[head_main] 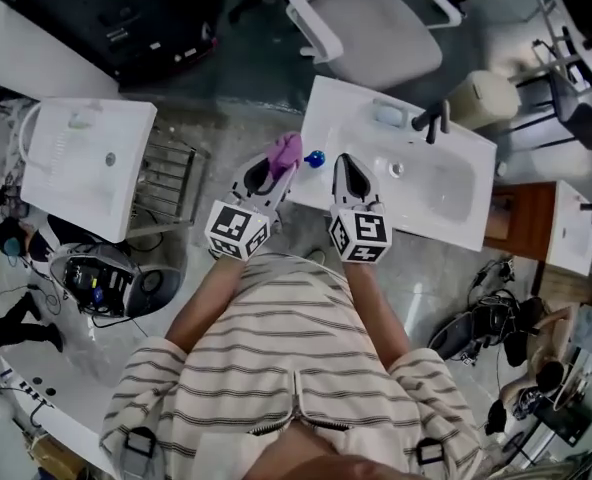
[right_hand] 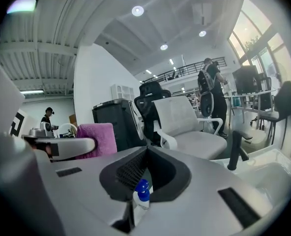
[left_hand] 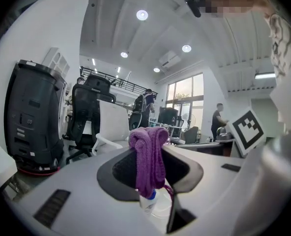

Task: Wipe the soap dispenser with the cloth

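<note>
In the head view my left gripper is shut on a folded purple cloth, at the left end of the white sink counter. The left gripper view shows the cloth bunched and hanging between the jaws of the left gripper. The soap dispenser, a small clear bottle with a blue top, stands on the counter just below and beyond the cloth. My right gripper hovers beside it, shut with nothing between its jaws. The right gripper view shows the dispenser under the right gripper.
The counter holds a sink basin with a black faucet at the back. A white office chair stands behind it. Left of the counter are a wire rack and a second white sink unit. People stand in the distance.
</note>
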### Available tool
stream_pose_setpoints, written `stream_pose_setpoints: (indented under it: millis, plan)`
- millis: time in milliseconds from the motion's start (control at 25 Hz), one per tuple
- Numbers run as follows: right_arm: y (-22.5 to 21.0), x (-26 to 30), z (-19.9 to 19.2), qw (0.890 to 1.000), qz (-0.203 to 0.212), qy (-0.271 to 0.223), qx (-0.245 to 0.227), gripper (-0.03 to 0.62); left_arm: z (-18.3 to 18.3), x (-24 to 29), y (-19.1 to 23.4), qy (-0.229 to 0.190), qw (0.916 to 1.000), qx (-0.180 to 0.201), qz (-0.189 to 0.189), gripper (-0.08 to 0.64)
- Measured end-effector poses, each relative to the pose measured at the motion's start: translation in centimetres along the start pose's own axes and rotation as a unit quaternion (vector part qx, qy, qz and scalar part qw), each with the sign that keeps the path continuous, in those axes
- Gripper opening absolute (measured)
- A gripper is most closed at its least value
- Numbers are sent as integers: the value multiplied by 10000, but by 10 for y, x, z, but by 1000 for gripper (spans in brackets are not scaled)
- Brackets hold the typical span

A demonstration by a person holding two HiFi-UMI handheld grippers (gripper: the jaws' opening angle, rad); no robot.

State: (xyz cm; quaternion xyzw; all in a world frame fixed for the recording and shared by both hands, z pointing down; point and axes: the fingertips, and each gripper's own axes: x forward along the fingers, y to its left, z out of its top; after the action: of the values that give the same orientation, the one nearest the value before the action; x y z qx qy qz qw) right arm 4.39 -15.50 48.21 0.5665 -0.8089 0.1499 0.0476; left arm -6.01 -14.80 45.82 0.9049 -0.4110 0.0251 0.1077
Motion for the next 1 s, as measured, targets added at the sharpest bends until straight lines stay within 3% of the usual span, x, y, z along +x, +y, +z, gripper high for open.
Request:
stream_pose_setpoints:
  millis: [360,1000]
  plan:
    - [8,-9,39,9990,174,-361,-200,-3,24,1,-9,-224,9987,447,38,115]
    - [10,-19,52,9971,186,-710,-223,-3,33,-4,-13,-426,9971,620,111,115]
